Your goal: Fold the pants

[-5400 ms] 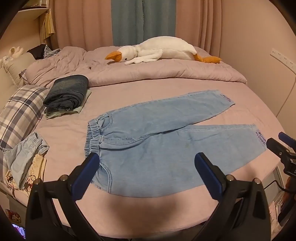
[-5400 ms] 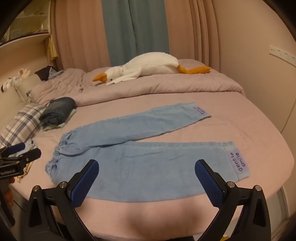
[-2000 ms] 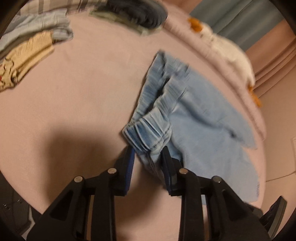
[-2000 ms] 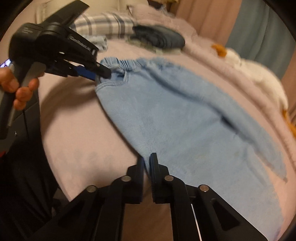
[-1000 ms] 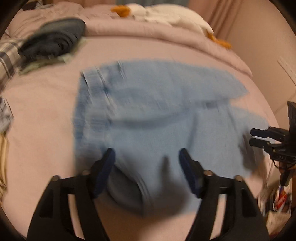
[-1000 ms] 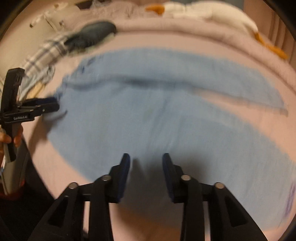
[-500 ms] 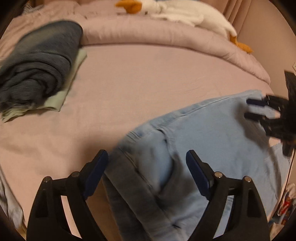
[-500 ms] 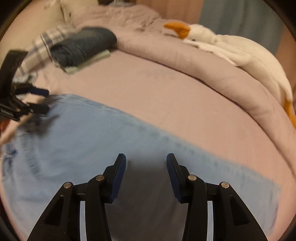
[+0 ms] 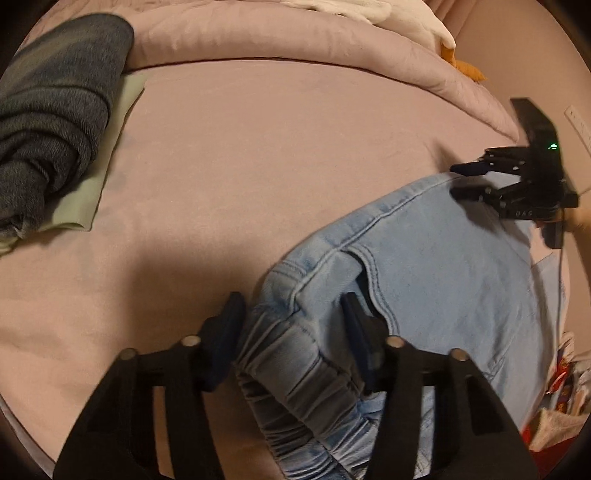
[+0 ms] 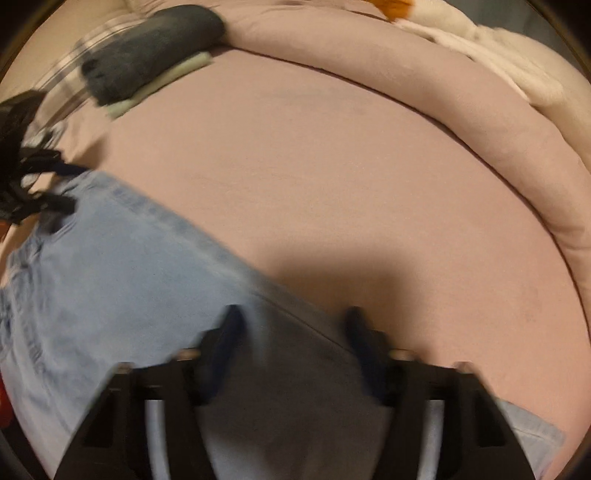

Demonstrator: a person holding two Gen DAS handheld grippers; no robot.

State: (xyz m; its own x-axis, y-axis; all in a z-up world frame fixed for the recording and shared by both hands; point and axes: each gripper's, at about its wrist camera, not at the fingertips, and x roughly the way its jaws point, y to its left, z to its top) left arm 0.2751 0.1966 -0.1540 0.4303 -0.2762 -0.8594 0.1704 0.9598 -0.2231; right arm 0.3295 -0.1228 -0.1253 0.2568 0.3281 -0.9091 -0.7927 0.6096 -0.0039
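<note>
The light blue denim pants [image 9: 436, 266] lie on the pink bed sheet [image 9: 266, 147], folded lengthwise with one leg over the other. My left gripper [image 9: 291, 314] is open, its fingers [image 9: 229, 321] on either side of the gathered elastic waistband [image 9: 295, 384]. My right gripper [image 10: 291, 325] is open over the far edge of the pants [image 10: 122, 266]; the view is blurred. The right gripper also shows in the left wrist view [image 9: 461, 181], open at the far edge of the pants. The left gripper shows in the right wrist view [image 10: 62, 184], at the waist end.
A rolled dark denim garment [image 9: 55, 110] lies on a pale green folded cloth [image 9: 107, 155] at the left. A rolled pink duvet [image 9: 295, 40] with a white plush goose [image 9: 413, 18] runs along the back. Clutter [image 9: 554, 406] sits beyond the bed's right edge.
Both grippers have come lower and closer to the pants. The left gripper's fingers now straddle the waistband and have narrowed. The right gripper's fingers stand wider apart than half a second ago.
</note>
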